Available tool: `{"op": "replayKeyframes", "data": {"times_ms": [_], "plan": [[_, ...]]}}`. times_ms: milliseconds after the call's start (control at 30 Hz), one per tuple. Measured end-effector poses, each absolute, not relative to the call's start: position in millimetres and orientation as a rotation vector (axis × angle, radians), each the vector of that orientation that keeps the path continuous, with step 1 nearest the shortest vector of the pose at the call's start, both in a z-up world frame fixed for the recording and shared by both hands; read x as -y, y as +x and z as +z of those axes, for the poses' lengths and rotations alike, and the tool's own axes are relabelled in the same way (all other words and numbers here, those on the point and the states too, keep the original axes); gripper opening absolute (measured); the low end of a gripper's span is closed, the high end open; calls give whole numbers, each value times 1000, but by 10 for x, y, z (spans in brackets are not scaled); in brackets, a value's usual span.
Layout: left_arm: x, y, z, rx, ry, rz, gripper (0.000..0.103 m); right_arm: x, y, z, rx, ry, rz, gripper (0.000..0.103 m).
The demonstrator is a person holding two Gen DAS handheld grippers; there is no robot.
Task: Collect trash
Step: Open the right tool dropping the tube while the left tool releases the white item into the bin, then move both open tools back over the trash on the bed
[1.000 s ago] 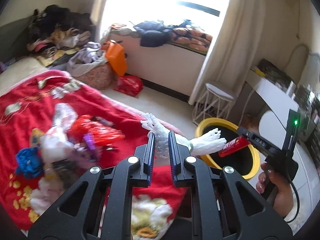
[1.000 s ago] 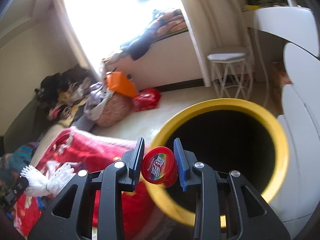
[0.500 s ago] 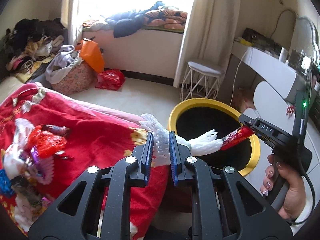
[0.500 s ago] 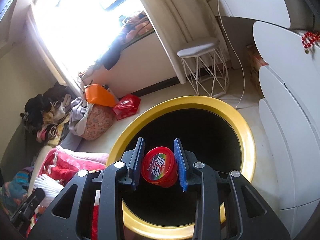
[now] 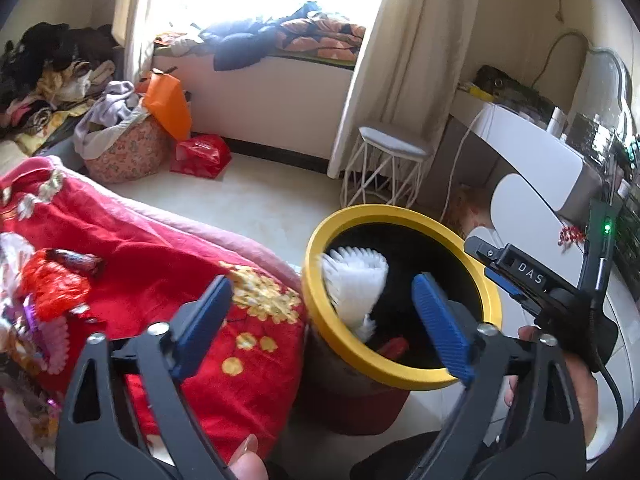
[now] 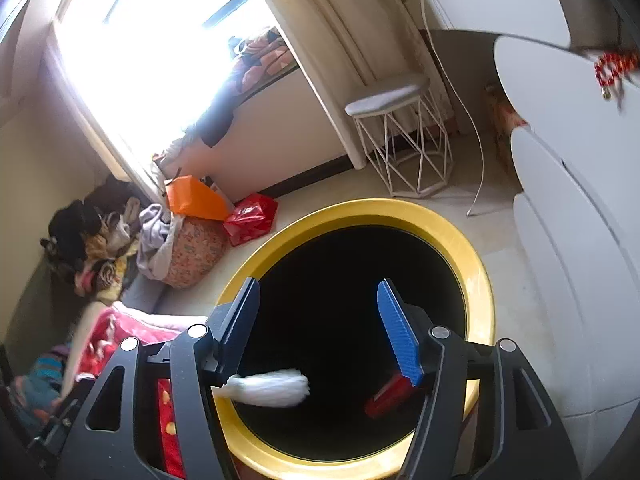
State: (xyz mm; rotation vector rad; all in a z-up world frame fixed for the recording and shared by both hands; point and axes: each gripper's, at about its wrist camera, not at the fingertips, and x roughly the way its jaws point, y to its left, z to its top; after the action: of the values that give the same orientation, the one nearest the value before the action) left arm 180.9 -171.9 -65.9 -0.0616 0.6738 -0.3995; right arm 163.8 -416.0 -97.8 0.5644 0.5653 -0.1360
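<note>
Both claws stand over the yellow-rimmed bin (image 6: 478,280) with their jaws wide apart and nothing between them. The left claw (image 5: 320,316) is poised at the bin's near rim beside the bed; the right claw (image 6: 316,328) looks straight down into the dark interior.

Two pieces of trash are inside the bin. The white frilled piece (image 5: 354,280) lies against the inner wall just below the rim on the bed side, and appears blurred. The red item (image 6: 386,396) sits lower in the bin, near the right claw's right-hand finger; its exact form cannot be told.

The step in hand is judged to be the release into the bin. To finish it well, both claws should be kept apart and lifted straight up clear of the rim, so that no finger catches the white piece and drags it back out.

Further trash, red wrappers (image 5: 60,280) among it, remains on the red bedspread (image 5: 168,264), well apart from the bin. The task is judged incomplete.
</note>
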Motion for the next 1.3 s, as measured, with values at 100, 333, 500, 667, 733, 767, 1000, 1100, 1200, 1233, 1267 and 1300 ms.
{"op": "replayKeyframes", "data": {"times_ms": [100, 333, 500, 667, 733, 767, 1000, 1100, 1200, 1233, 1267, 1300], "plan": [[1621, 1754, -620, -664, -84, -392, 92, 4065, 1630, -923, -559, 518, -142, 67], [1320, 1616, -458, -610, -115, -354, 92, 3924, 1625, -805, -548, 469, -121, 70], [1088, 1507, -365, -573, -123, -323, 92, 3774, 1629, -719, -539, 428, -94, 71], [845, 1410, -299, -548, -148, -294, 92, 3540, 1626, -636, -539, 382, -57, 72], [751, 1374, -277, -539, -161, -281, 92, 3423, 1610, -611, -540, 364, -34, 72], [701, 1359, -261, -535, -166, -273, 92, 3366, 1603, -600, -541, 356, -21, 72], [294, 1228, -176, -508, -193, -207, 92, 2839, 1574, -517, -556, 300, 80, 75], [93, 1189, -161, -497, -205, -177, 92, 2582, 1552, -486, -564, 271, 124, 76], [-116, 1155, -146, -490, -234, -143, 92, 2363, 1532, -464, -571, 250, 163, 78], [-199, 1143, -148, -489, -245, -126, 92, 2314, 1525, -464, -574, 245, 172, 78], [-253, 1136, -151, -488, -251, -117, 92, 2239, 1513, -464, -578, 237, 186, 78], [-323, 1125, -155, -487, -261, -104, 92, 2157, 1501, -462, -582, 229, 199, 78]]}}
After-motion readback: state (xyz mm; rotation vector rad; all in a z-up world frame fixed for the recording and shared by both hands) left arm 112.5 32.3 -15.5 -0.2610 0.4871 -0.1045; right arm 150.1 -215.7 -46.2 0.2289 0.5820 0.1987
